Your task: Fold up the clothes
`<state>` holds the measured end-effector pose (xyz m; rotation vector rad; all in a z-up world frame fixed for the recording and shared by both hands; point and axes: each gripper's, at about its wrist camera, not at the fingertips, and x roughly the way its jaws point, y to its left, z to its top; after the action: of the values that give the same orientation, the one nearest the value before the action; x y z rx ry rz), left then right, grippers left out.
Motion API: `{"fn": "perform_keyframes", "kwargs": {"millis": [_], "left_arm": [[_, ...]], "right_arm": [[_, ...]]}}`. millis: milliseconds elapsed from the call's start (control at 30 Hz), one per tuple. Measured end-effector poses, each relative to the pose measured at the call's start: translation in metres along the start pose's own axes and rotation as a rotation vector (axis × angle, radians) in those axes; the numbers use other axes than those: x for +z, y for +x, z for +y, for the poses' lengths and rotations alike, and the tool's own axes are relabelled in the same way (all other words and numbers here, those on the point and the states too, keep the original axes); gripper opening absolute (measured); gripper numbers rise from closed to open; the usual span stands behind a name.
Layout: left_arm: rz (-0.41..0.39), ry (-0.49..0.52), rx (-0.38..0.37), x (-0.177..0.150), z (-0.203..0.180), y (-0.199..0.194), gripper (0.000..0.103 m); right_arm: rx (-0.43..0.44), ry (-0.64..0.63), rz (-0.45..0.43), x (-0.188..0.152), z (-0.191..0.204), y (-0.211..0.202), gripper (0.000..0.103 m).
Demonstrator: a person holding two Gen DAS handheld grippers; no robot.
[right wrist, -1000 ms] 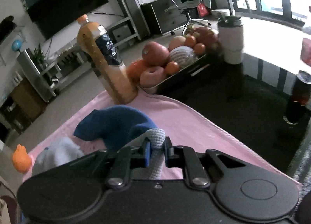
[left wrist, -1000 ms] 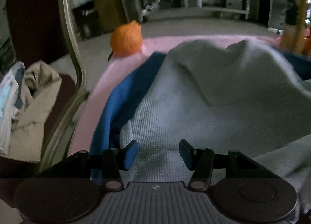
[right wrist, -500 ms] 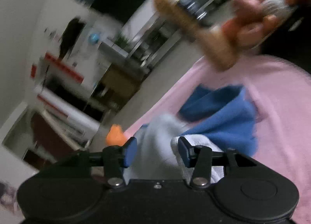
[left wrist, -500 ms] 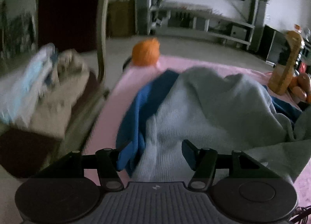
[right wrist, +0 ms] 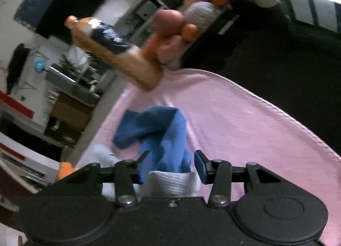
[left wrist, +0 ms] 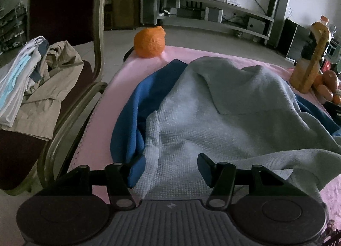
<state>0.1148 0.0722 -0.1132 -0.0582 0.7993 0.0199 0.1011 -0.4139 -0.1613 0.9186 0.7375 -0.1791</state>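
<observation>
A grey waffle-knit garment (left wrist: 223, 113) with blue sleeves (left wrist: 136, 118) lies crumpled on a pink cloth (left wrist: 110, 101) that covers the table. My left gripper (left wrist: 170, 167) is open, its jaws wide over the garment's near edge. In the right wrist view my right gripper (right wrist: 170, 160) is open, tilted, with a grey cuff (right wrist: 172, 182) between its jaws, not pinched, and a blue sleeve (right wrist: 159, 133) lying just ahead on the pink cloth (right wrist: 234, 122).
An orange fruit (left wrist: 149, 41) sits at the cloth's far left corner. A juice bottle (left wrist: 311, 58) and a tray of fruit (right wrist: 183, 30) stand at the far right. A chair (left wrist: 64, 32) with piled clothes (left wrist: 32, 79) stands to the left.
My right gripper has opened and let go of the grey cuff, and it has tilted. My left gripper has opened wider and drawn back a little from the garment.
</observation>
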Motion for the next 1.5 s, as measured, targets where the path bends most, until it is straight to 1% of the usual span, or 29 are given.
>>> {"fn": "perform_keyframes", "kwargs": {"millis": [67,133,167,200,267,367,433,533,567,600,633,700,767,800,833,900,933,967,1000,1033,1100,1167,1233,1300,1367,1400,1433,1500], "left_arm": [[-0.001,0.000,-0.004,0.000,0.000,-0.001,0.056],[-0.001,-0.001,-0.008,0.000,-0.001,-0.001,0.056],[-0.001,-0.002,-0.010,0.000,-0.001,-0.001,0.056],[-0.001,-0.005,-0.013,0.000,-0.001,-0.001,0.056],[0.001,-0.012,-0.021,0.001,-0.001,0.000,0.056],[0.008,-0.025,-0.039,0.000,-0.002,0.002,0.056],[0.015,-0.030,-0.056,0.000,-0.003,0.003,0.056],[0.019,-0.042,-0.071,-0.001,-0.002,0.004,0.056],[0.019,-0.052,-0.072,-0.001,0.001,0.004,0.056],[0.020,-0.073,-0.075,-0.001,0.005,0.003,0.056],[0.022,-0.097,-0.079,-0.001,0.011,0.003,0.056],[0.035,-0.171,-0.090,-0.002,0.026,0.003,0.056],[0.050,-0.259,-0.099,-0.003,0.044,0.004,0.056],[0.058,-0.303,-0.103,-0.004,0.053,0.005,0.056],[0.066,-0.326,-0.105,-0.005,0.058,0.006,0.056],[0.081,-0.367,-0.110,-0.007,0.067,0.007,0.056],[0.088,-0.388,-0.112,-0.008,0.072,0.008,0.056],[0.095,-0.408,-0.115,-0.009,0.077,0.009,0.057],[0.103,-0.428,-0.117,-0.010,0.081,0.009,0.057],[0.110,-0.449,-0.119,-0.011,0.086,0.010,0.057],[0.133,-0.442,-0.131,-0.013,0.081,0.013,0.057],[0.154,-0.414,-0.148,-0.014,0.070,0.016,0.057],[0.169,-0.361,-0.151,-0.014,0.057,0.018,0.057],[0.182,-0.337,-0.159,-0.012,0.048,0.025,0.057],[0.201,-0.323,-0.176,-0.008,0.039,0.036,0.052],[0.215,-0.321,-0.191,-0.004,0.035,0.043,0.034],[0.206,-0.300,-0.198,0.002,0.028,0.045,0.019],[0.182,-0.253,-0.209,0.014,0.013,0.048,0.013]], "right_arm": [[-0.001,0.009,0.030,-0.001,-0.009,-0.004,0.046],[0.004,0.043,0.067,-0.001,-0.021,-0.005,0.055],[0.008,0.065,0.079,-0.003,-0.027,-0.007,0.057],[0.023,0.094,0.097,-0.006,-0.033,-0.008,0.059],[0.058,0.157,0.137,-0.013,-0.045,-0.009,0.060],[0.137,0.241,0.213,-0.026,-0.056,0.002,0.061],[0.164,0.250,0.209,-0.028,-0.056,0.015,0.069],[0.178,0.252,0.184,-0.027,-0.053,0.034,0.069],[0.189,0.254,0.174,-0.028,-0.051,0.039,0.069],[0.212,0.255,0.155,-0.028,-0.048,0.037,0.064],[0.238,0.257,0.135,-0.029,-0.045,0.034,0.054],[0.297,0.229,0.101,-0.028,-0.034,0.023,0.050],[0.348,0.197,0.063,-0.028,-0.022,0.009,0.039],[0.346,0.189,0.050,-0.027,-0.018,0.004,0.021],[0.328,0.182,0.032,-0.027,-0.015,0.000,0.018],[0.224,0.149,-0.061,-0.024,-0.007,-0.012,0.016],[0.200,0.166,-0.122,-0.021,-0.007,-0.020,0.015],[0.193,0.226,-0.164,-0.016,-0.013,-0.026,0.015],[0.174,0.287,-0.187,-0.012,-0.019,-0.028,0.015],[0.132,0.326,-0.195,-0.009,-0.025,-0.028,0.015],[0.038,0.395,-0.195,-0.005,-0.035,-0.023,0.016],[-0.022,0.410,-0.156,-0.007,-0.037,-0.012,0.016],[-0.046,0.363,-0.146,-0.009,-0.030,-0.010,0.017],[-0.067,0.310,-0.139,-0.011,-0.021,-0.008,0.017],[-0.080,0.261,-0.137,-0.013,-0.014,-0.008,0.017],[-0.080,0.240,-0.140,-0.014,-0.011,-0.010,0.017],[-0.080,0.233,-0.139,-0.014,-0.012,-0.010,0.017],[-0.077,0.235,-0.135,-0.014,-0.014,-0.009,0.017]]}}
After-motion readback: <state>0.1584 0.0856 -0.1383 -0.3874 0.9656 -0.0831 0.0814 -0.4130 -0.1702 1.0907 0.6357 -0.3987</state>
